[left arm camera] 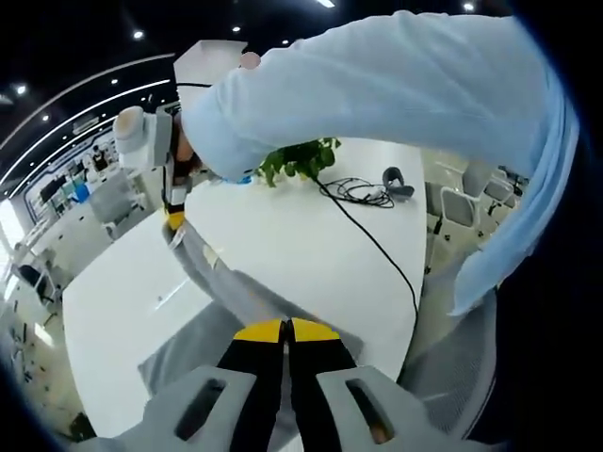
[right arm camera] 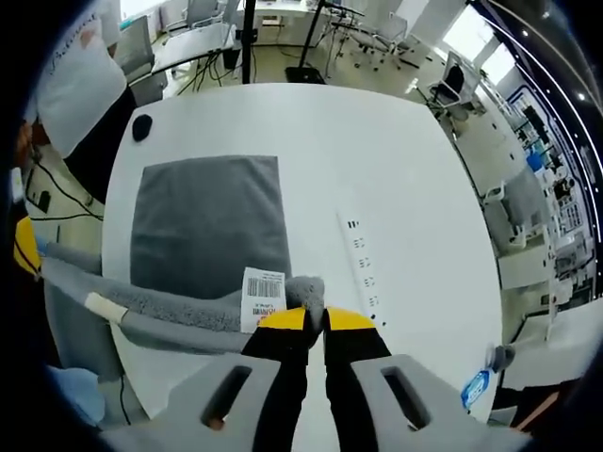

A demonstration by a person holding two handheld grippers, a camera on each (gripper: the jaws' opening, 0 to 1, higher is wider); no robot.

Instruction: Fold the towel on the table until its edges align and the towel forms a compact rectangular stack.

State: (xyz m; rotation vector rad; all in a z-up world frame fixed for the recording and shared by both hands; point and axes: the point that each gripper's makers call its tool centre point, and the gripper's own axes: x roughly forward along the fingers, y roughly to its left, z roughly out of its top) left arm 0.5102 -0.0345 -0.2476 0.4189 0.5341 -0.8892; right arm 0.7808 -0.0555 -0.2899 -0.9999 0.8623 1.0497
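Note:
A grey towel (right arm camera: 207,221) lies spread on the white table (right arm camera: 396,160), its near edge lifted into a taut band. My right gripper (right arm camera: 316,320) is shut on one corner of that edge, beside a barcode label (right arm camera: 264,292). The band runs left to my left gripper (right arm camera: 26,247), whose yellow tip shows at the view's edge. In the left gripper view, my left gripper (left arm camera: 285,331) is shut on the towel (left arm camera: 231,292), which stretches up to the right gripper (left arm camera: 174,221). The rest of the cloth sags onto the table (left arm camera: 283,235) below.
A white power strip (right arm camera: 363,264) lies right of the towel, and a small dark object (right arm camera: 141,127) sits beyond it. A black cable (left arm camera: 377,245), a green plant (left arm camera: 301,160) and a dark device (left arm camera: 396,179) are on the table. A light-blue sleeve (left arm camera: 377,85) reaches across above. Office chairs (left arm camera: 462,202) stand around.

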